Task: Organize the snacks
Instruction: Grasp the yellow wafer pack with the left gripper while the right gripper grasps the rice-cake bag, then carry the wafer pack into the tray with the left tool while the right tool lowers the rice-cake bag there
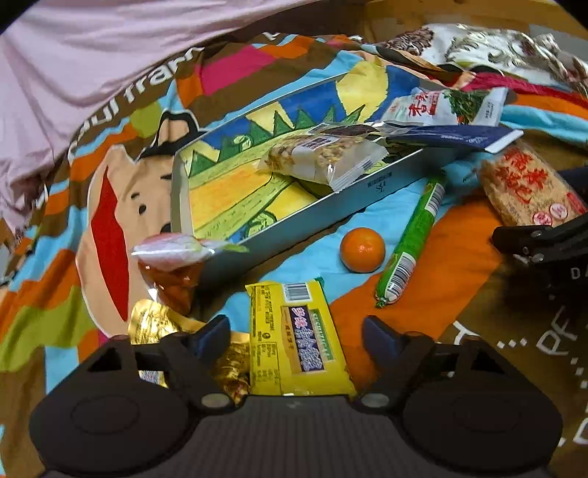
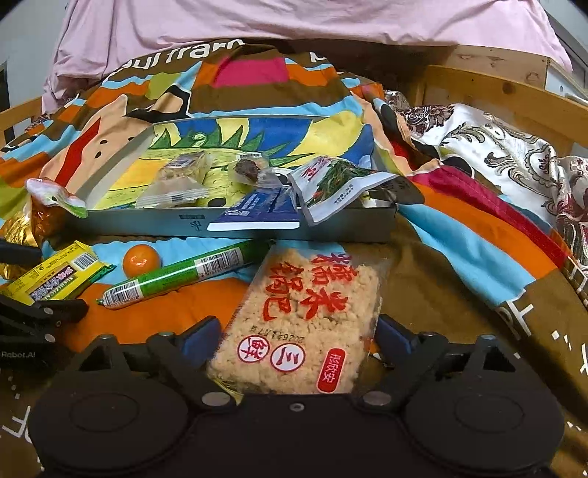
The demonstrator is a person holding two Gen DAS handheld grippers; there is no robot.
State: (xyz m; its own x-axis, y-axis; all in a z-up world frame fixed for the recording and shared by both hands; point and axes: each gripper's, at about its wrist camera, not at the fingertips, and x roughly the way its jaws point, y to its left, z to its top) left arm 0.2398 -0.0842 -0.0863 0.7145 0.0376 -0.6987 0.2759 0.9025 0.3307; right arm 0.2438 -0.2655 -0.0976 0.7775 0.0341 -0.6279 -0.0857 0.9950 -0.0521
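Left gripper (image 1: 296, 336): jaws apart, straddling the near end of the yellow wafer pack (image 1: 294, 334); gaps show on both sides, pads not pressing. A gold foil packet (image 1: 154, 323) lies just left of that pack, partly under the left finger.

Right gripper (image 2: 297, 340): jaws apart around the near end of the rice cracker pack (image 2: 301, 323). The blue pads sit just beside the wrapper's edges; contact cannot be told.

Next out on the patterned blanket (image 2: 459, 235): the orange (image 2: 140, 260) and the green sausage stick (image 2: 180, 274), side by side between the two packs, the stick lying at a slant.

Beyond them, the shallow grey tray (image 2: 110, 220) with a painted floor. Inside: a clear nut bar pack (image 2: 180, 184) and a small dark snack (image 2: 248, 169). A blue sachet (image 2: 257, 213) and a white-green pouch (image 2: 338, 184) overhang the near rim. A jelly cup (image 1: 169, 264) leans at the tray's near left corner, outside.

Far: pink cloth (image 2: 294, 18), and a floral fabric (image 2: 496, 147) at far right.
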